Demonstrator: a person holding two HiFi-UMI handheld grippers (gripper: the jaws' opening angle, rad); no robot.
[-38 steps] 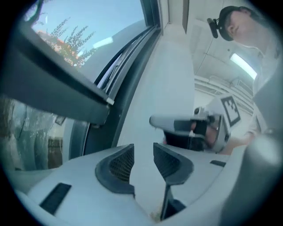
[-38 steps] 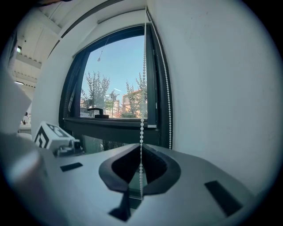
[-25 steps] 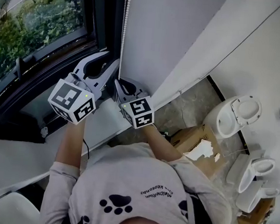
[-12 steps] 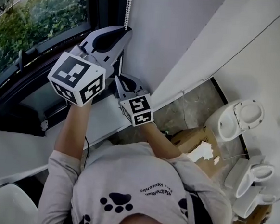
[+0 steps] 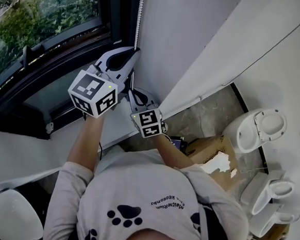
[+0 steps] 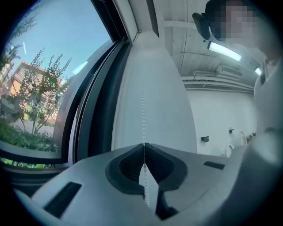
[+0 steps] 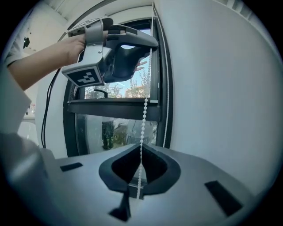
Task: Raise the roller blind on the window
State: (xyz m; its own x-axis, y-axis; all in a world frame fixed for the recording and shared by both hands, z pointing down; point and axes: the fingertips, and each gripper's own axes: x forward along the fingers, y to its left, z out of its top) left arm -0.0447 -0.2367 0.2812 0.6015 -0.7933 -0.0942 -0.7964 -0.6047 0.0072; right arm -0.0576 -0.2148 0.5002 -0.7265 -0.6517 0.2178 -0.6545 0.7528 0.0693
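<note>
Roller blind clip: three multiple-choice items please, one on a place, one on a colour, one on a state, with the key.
1. On the bead chain, the left hand-held gripper sits where against the right hand-held gripper? A higher B lower C level
2. The chain's colour? A white B black C red
3. The right hand-held gripper's jaws? A wide apart B shut on the chain C shut, empty

1 A: the right gripper view looks up the chain at the left one.
2 A: white beads in both gripper views.
3 B: its tips meet on the chain; the left's jaws have just been closing, with the chain between them.
</note>
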